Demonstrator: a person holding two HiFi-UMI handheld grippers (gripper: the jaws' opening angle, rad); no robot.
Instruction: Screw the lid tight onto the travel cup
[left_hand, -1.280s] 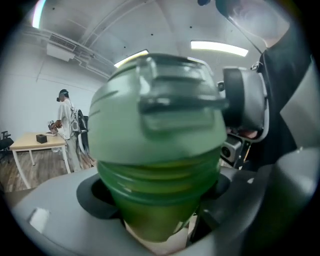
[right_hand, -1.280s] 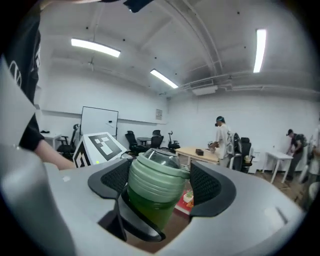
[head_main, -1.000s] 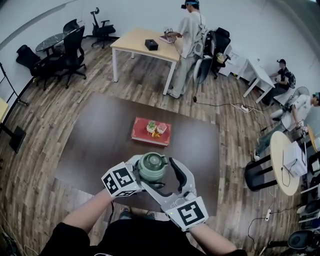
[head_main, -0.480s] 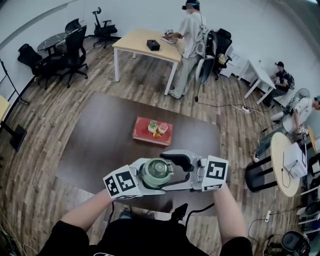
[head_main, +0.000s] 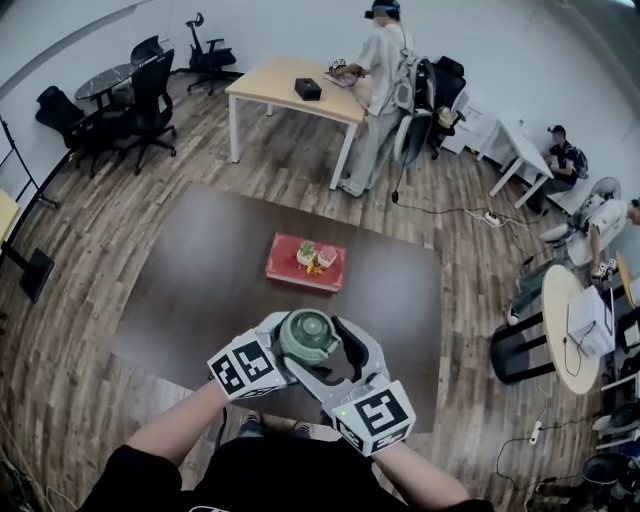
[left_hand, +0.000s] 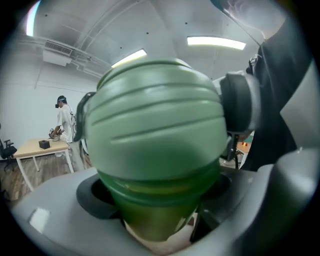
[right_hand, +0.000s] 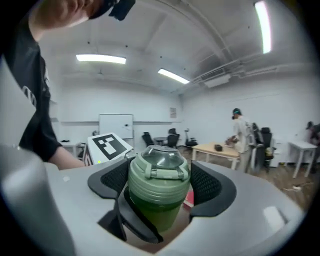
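A green travel cup (head_main: 306, 336) is held upright above the near edge of the dark table. My left gripper (head_main: 297, 352) comes in from the left and is shut on the cup's translucent green body (left_hand: 155, 210). The pale green lid (right_hand: 160, 172), with its clear dome top, sits on the cup. My right gripper (head_main: 318, 346) reaches in from the lower right. Its jaws are closing, and both dark pads (right_hand: 207, 182) lie against the lid's ribbed sides. In the left gripper view the lid (left_hand: 155, 120) fills most of the picture.
A red tray (head_main: 290, 268) with small items lies mid-table on the dark brown table (head_main: 200, 270). Behind it a person (head_main: 380, 70) stands at a light wooden table (head_main: 285, 85). Office chairs (head_main: 140, 100) stand far left; people sit by desks at the right.
The right gripper swung round to the cup's right side, then came back to the lower right, staying round the lid. The left gripper and cup barely moved.
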